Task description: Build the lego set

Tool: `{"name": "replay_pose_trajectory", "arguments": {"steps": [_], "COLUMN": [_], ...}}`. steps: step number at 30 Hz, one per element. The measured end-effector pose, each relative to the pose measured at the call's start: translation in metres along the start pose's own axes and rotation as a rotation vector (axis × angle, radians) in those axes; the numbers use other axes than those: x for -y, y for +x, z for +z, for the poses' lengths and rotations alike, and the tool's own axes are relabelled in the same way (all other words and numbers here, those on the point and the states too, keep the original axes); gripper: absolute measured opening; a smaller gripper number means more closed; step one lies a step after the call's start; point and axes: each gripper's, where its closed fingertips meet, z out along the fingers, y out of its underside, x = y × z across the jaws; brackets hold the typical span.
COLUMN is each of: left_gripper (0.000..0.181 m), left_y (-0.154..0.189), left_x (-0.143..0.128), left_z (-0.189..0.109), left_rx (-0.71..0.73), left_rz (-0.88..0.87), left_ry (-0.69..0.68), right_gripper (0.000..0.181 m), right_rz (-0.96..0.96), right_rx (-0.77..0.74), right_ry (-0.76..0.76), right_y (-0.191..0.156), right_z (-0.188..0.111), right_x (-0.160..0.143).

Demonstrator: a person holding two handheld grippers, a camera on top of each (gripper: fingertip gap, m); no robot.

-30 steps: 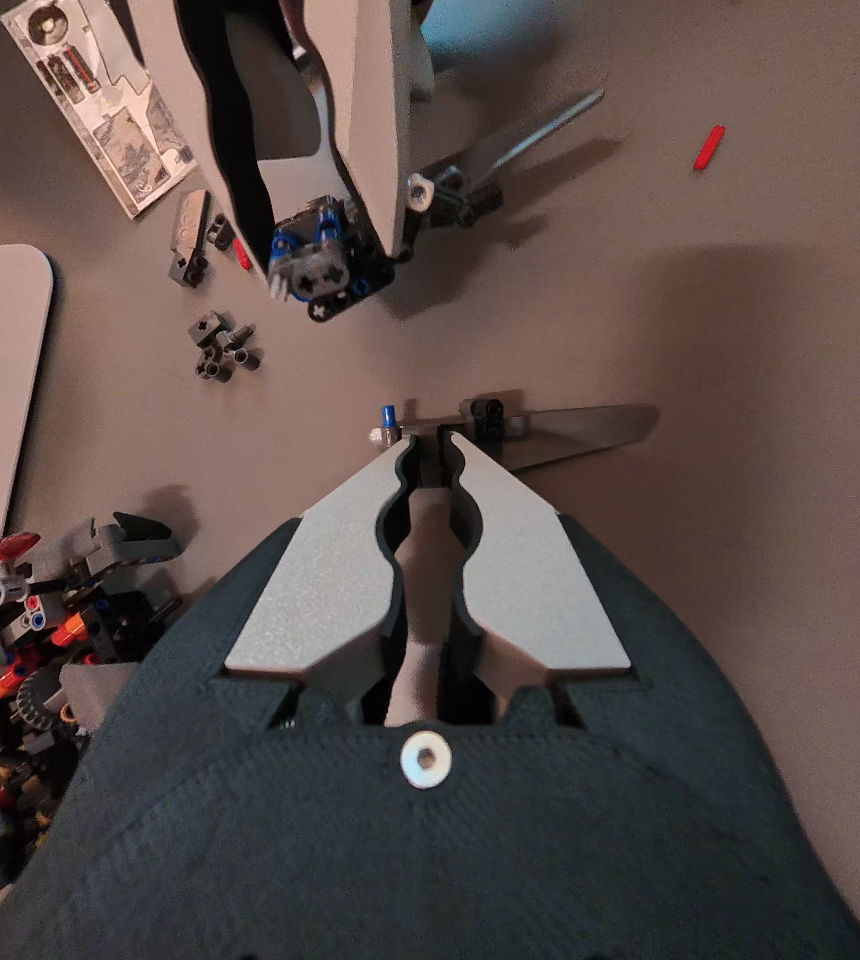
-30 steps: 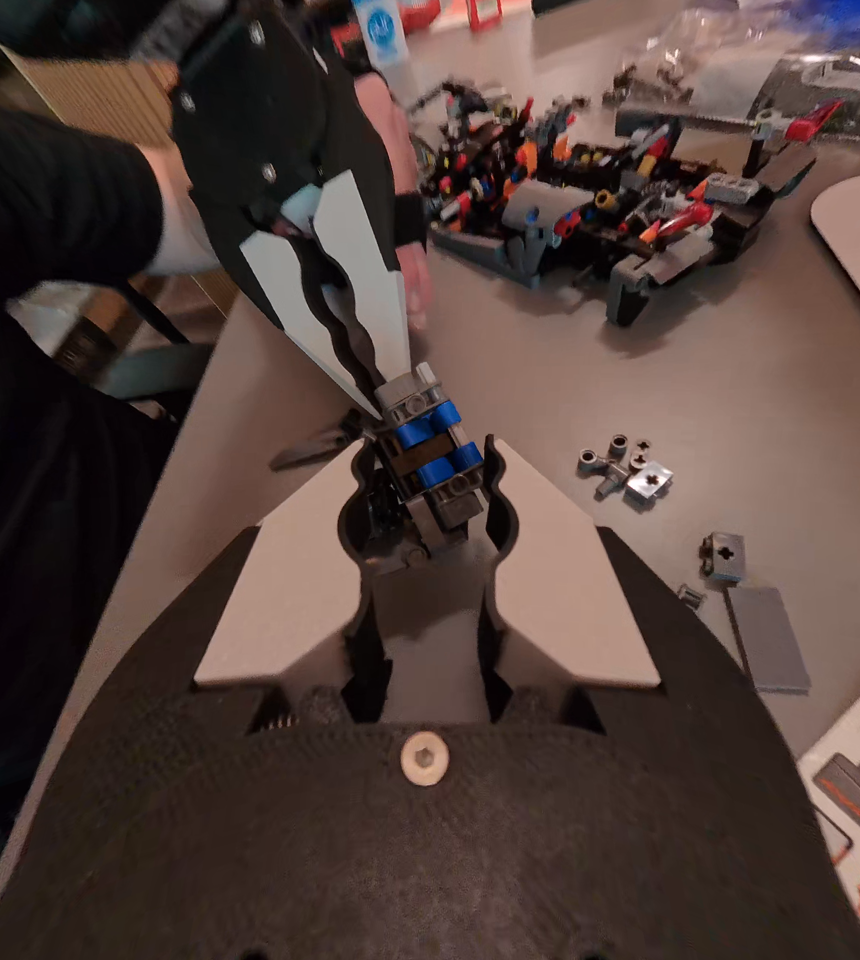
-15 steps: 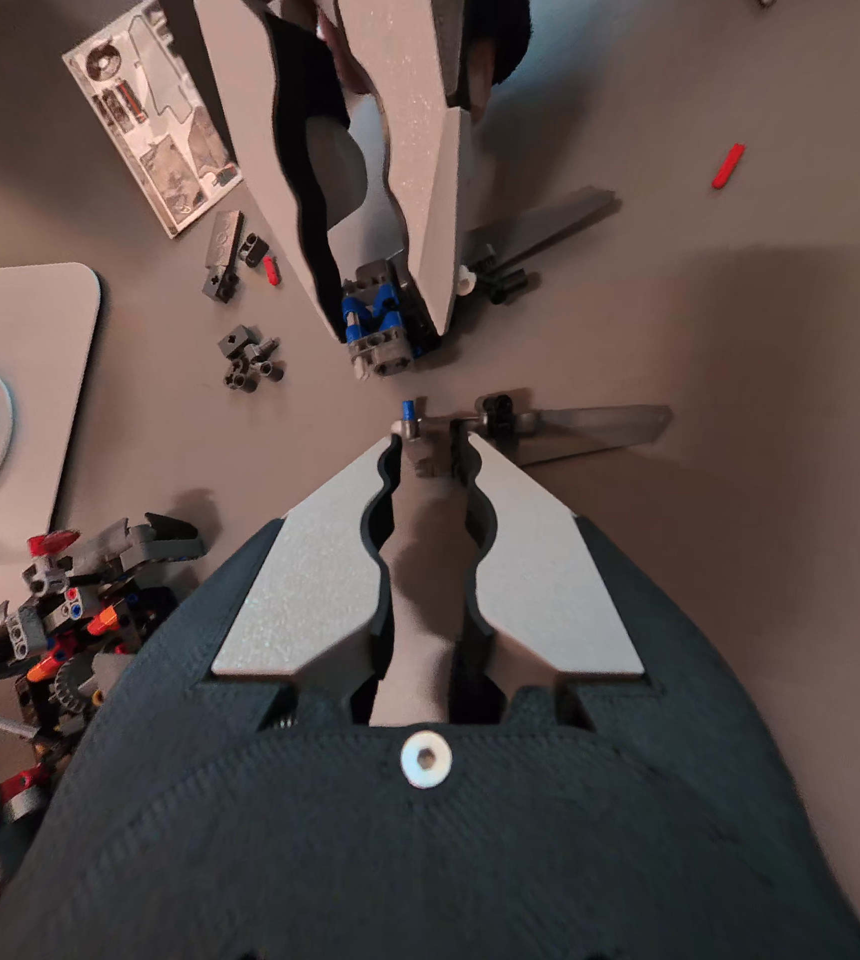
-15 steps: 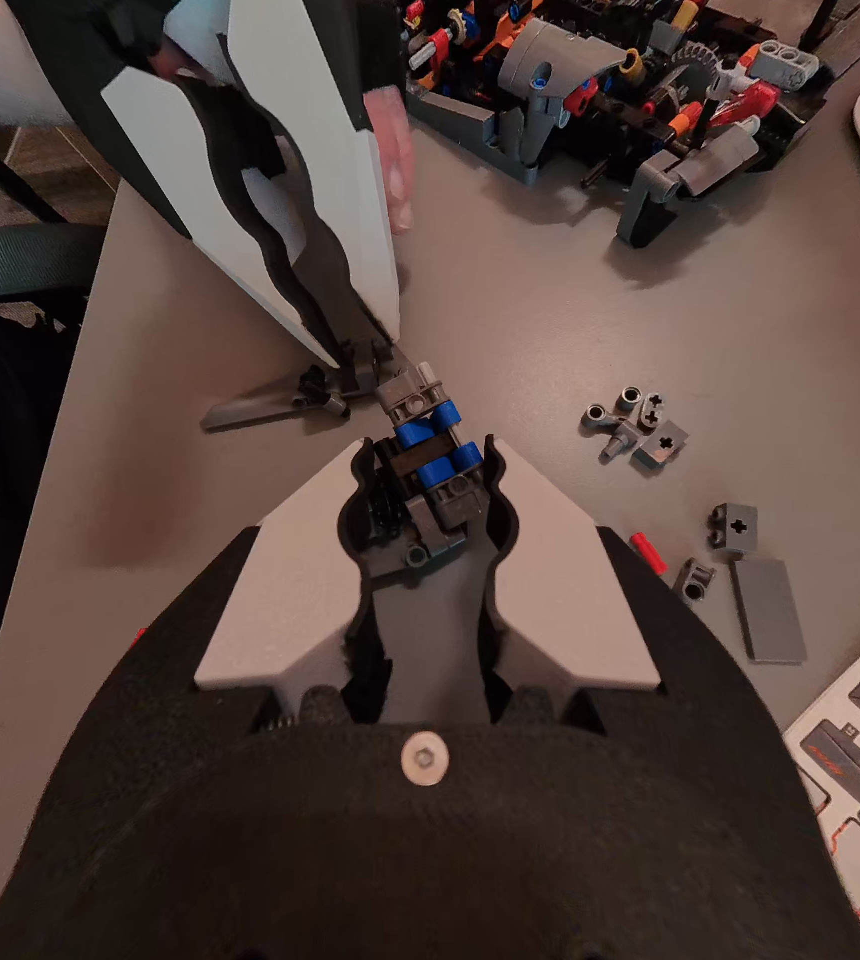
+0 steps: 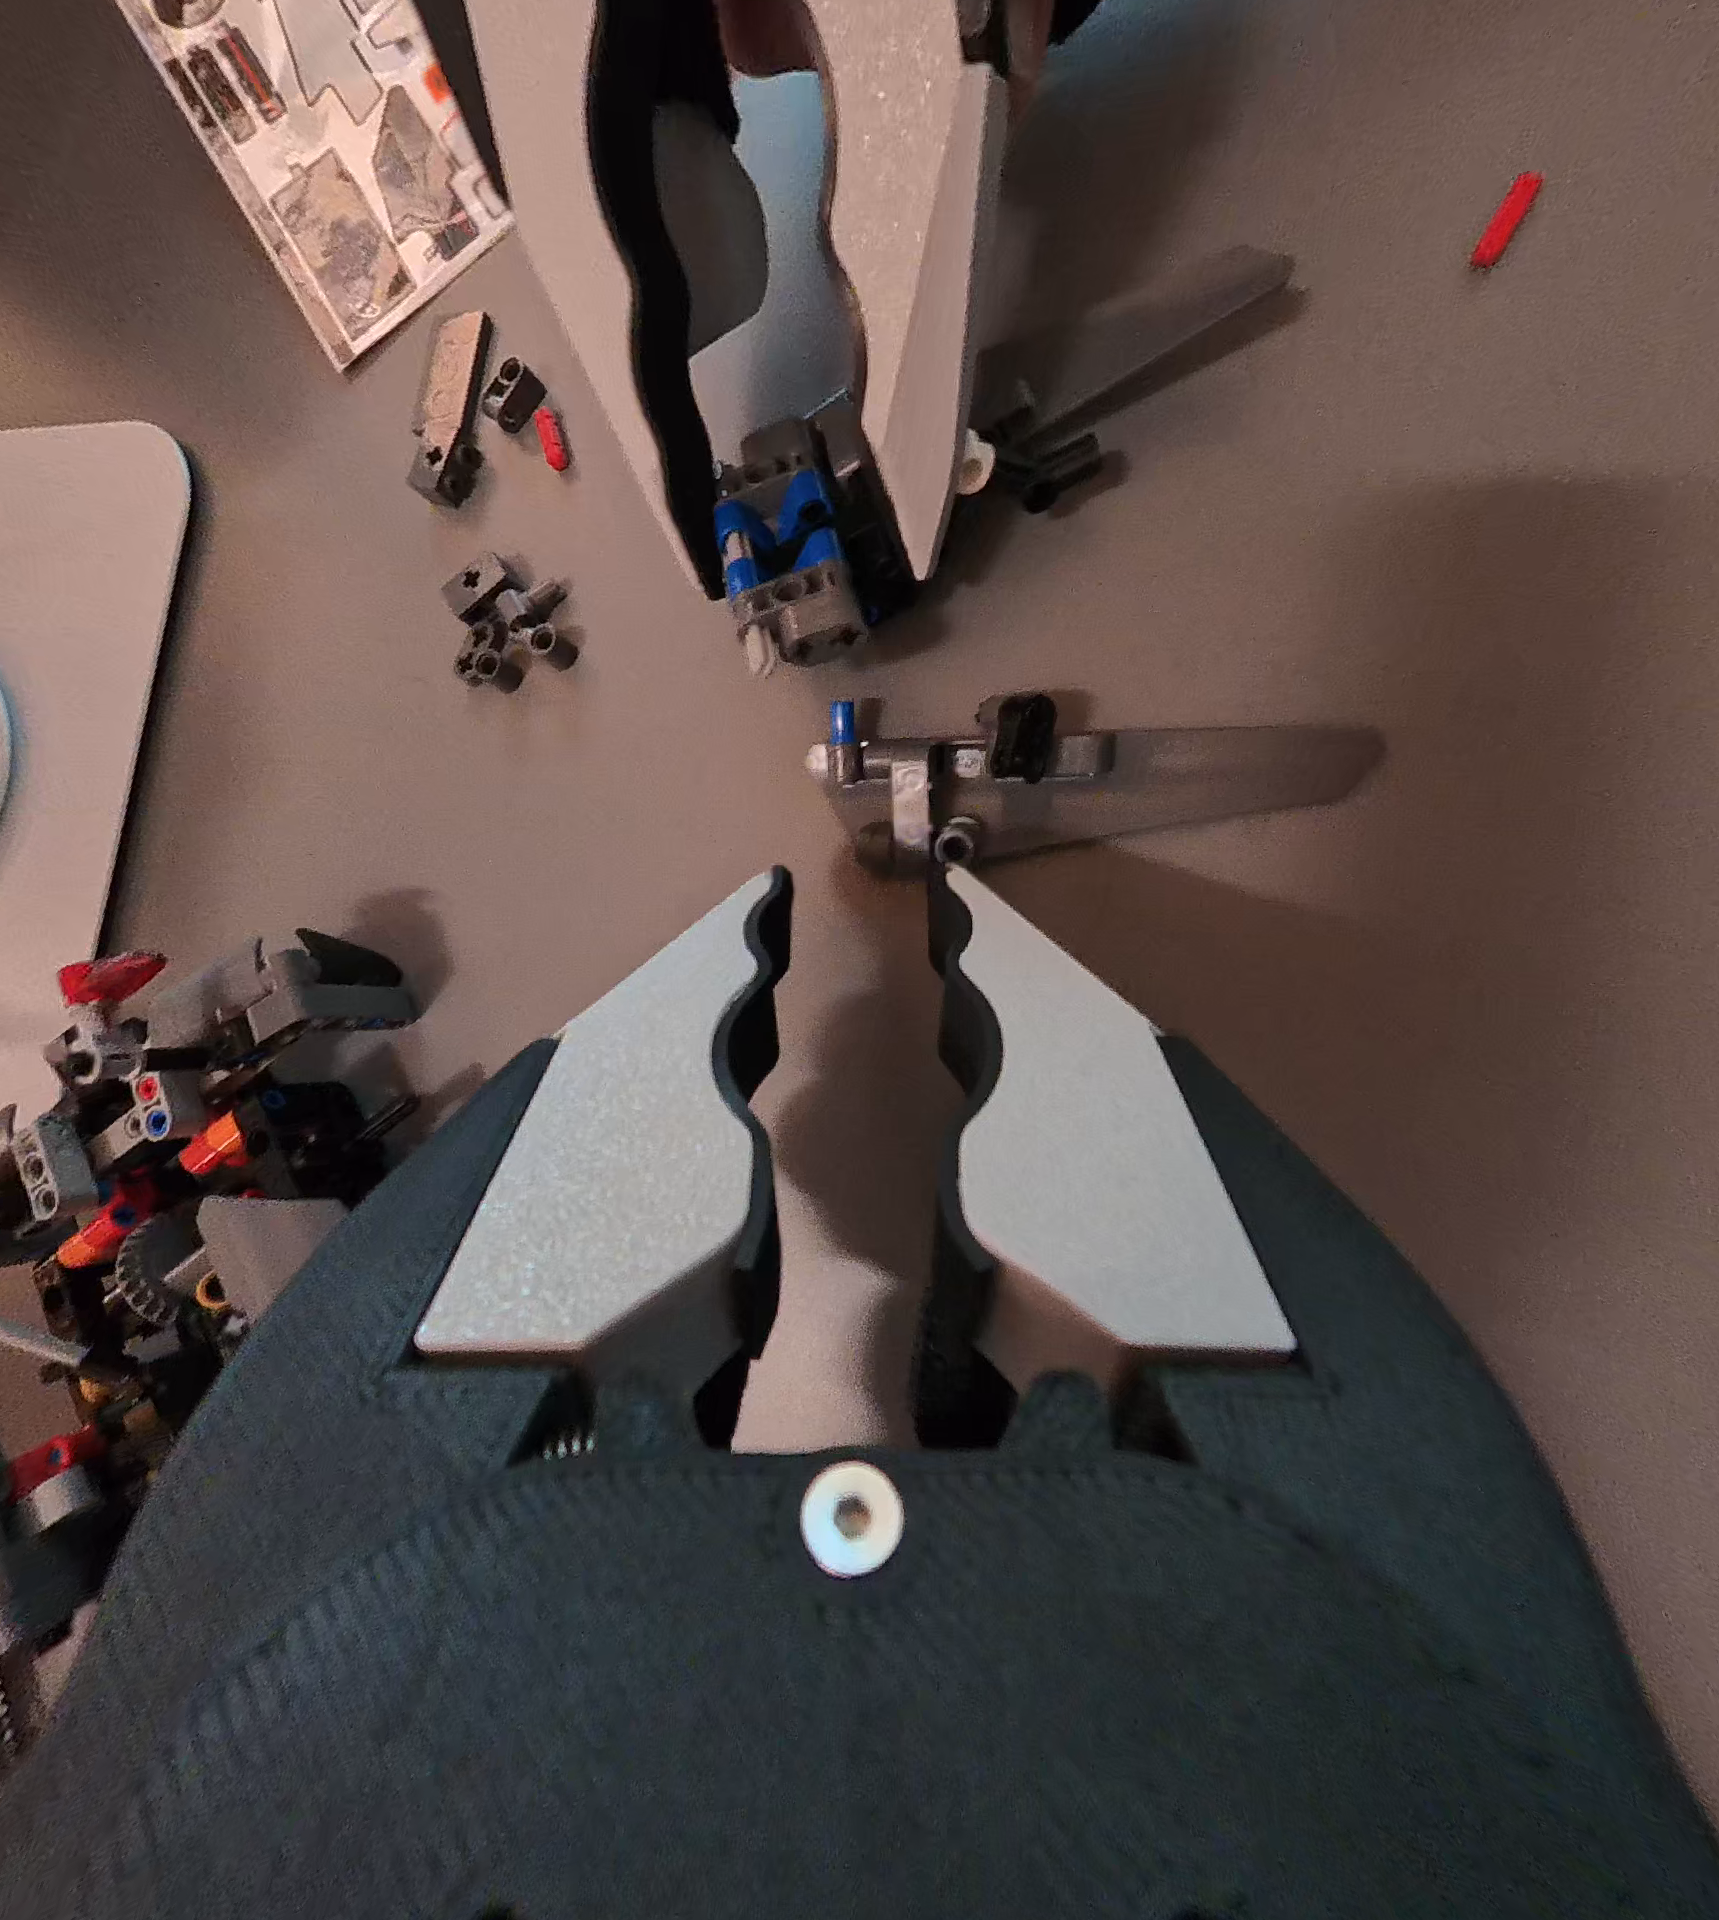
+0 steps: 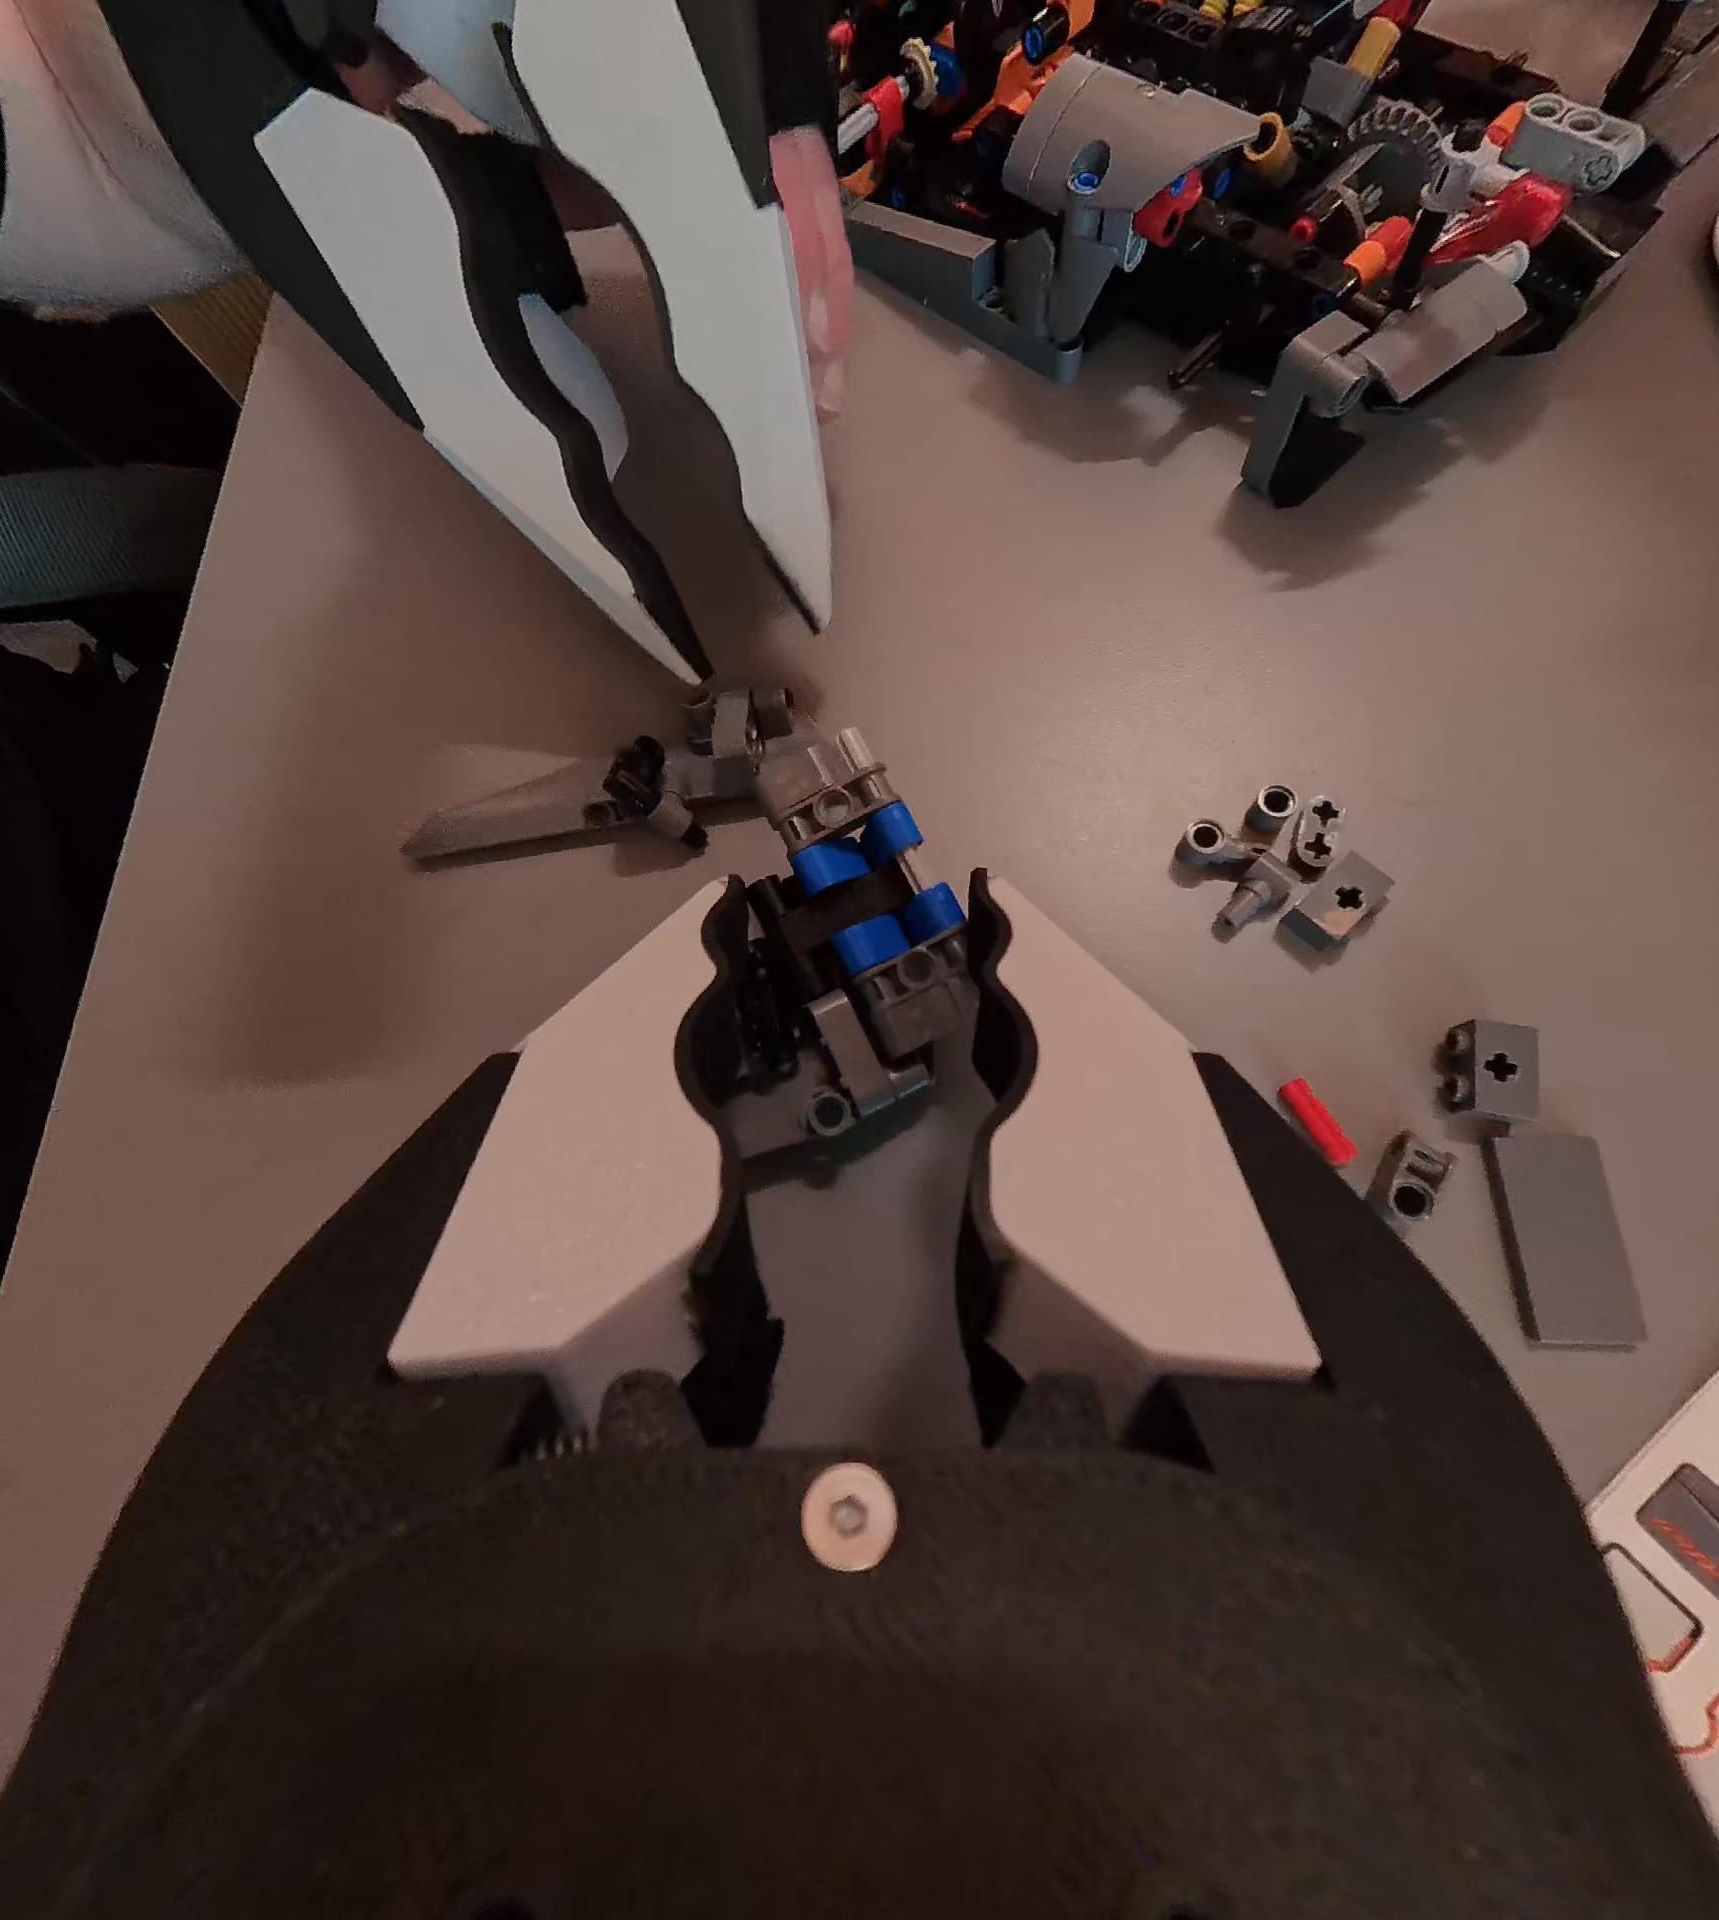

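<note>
the left gripper [image 5: 860,883] hovered over the table [image 5: 1457,1039] with its jaws parted to a middling gap and nothing between them. just beyond its fingertips lay a grey blade piece [image 5: 1094,769], flat on the table, its long axis running crosswise to the fingers, its pointed end off to the right in the left wrist view. one fingertip sat almost touching its connector end. the right gripper [image 6: 850,894] was clamped on one small grey and blue block assembly [image 6: 855,914], which poked out past its fingertips towards that same blade piece. the left gripper looked the nearer of the two to it. a second grey blade piece [image 5: 1146,343] lay farther off. two loose red pins [image 5: 1504,218] [image 5: 550,434] showed, one cluster of small grey connectors [image 5: 507,623], one printed sheet [image 5: 335,156], and one large part-built model [image 6: 1302,187].
</note>
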Motion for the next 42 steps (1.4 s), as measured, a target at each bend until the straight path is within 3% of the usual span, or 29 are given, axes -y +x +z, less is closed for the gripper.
{"name": "replay_pose_trajectory", "arguments": {"steps": [6, 24, 34, 42], "left_gripper": [0.025, 0.014, 0.008, 0.006], "left_y": [0.007, 0.015, 0.02, 0.017], "left_x": [-0.008, 0.022, 0.017, 0.019], "left_z": [0.006, 0.003, 0.022, 0.021], "left_rx": [-0.045, -0.014, -0.005, -0.006], "left_rz": [0.01, 0.051, 0.046, 0.04], "left_ry": [-0.025, 0.091, 0.034, 0.022], "right_gripper": [0.04, 0.04, 0.04, 0.04], "right_rz": [-0.008, -0.023, -0.018, -0.008], "right_rx": [0.015, 0.003, -0.016, -0.029], "right_ry": [0.001, -0.01, -0.02, -0.025], "right_y": [-0.004, -0.005, -0.004, -0.005], "right_z": [0.002, -0.001, 0.001, 0.003], "right_x": [0.001, -0.001, -0.001, 0.001]}}
